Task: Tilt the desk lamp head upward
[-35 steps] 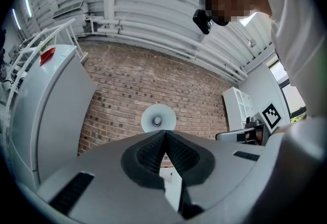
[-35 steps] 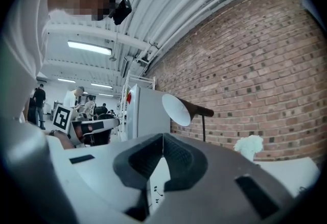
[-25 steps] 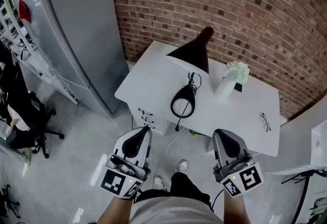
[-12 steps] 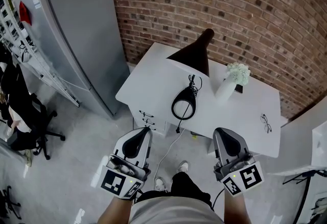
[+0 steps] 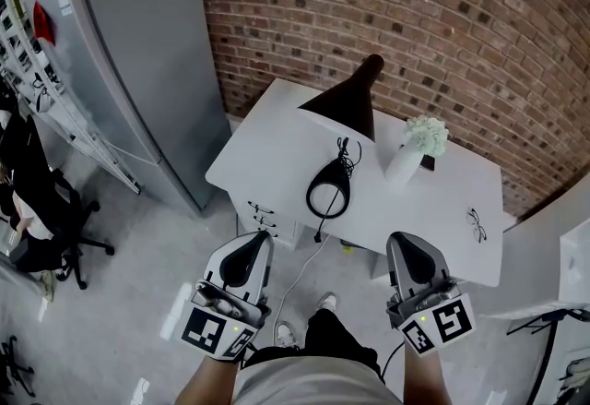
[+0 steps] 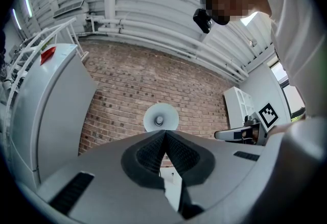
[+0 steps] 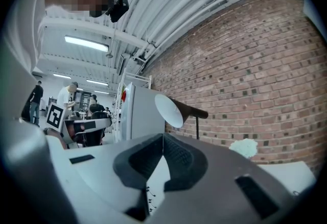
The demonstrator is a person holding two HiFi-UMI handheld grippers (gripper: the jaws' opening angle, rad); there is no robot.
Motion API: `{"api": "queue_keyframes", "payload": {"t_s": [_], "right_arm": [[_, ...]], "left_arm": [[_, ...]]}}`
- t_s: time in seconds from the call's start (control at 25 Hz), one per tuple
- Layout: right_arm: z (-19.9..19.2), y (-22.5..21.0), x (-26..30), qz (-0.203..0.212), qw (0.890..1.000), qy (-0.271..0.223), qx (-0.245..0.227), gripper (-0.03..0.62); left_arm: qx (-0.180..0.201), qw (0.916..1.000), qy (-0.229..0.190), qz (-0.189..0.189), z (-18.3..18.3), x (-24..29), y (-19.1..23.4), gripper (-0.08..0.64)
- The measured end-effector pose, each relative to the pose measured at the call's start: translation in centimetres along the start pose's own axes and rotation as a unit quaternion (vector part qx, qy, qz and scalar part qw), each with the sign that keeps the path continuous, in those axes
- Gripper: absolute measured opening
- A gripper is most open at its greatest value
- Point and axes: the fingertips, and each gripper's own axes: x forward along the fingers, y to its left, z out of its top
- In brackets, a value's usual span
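Left claw (image 6: 164, 136) pressed together, nothing between; right claw (image 7: 162, 139) same. Both well apart from white counter (image 5: 267, 149), bare floor between. Black cone-shaped desk lamp head (image 5: 346, 99) straight ahead, at back of counter by brick wall. Its long axis runs from wall toward person, wide mouth facing claws. Right claw seems little nearer. White vase with flowers (image 5: 415, 147) near lamp on right; left side open.

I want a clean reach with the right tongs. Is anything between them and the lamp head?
Nothing visible. The right tongs hang short of the desk; the cord lies flat on it before the lamp head, the vase off to its right.
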Motion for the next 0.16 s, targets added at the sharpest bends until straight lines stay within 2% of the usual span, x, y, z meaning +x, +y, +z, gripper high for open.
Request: {"api": "queue_keyframes", "payload": {"t_s": [0.16], "right_arm": [[-0.07, -0.07, -0.19, -0.002, 1.0, 0.002, 0.0, 0.018]], "left_arm": [[-0.001, 1.0, -0.001, 0.0, -0.06, 0.0, -0.16, 0.008]]}}
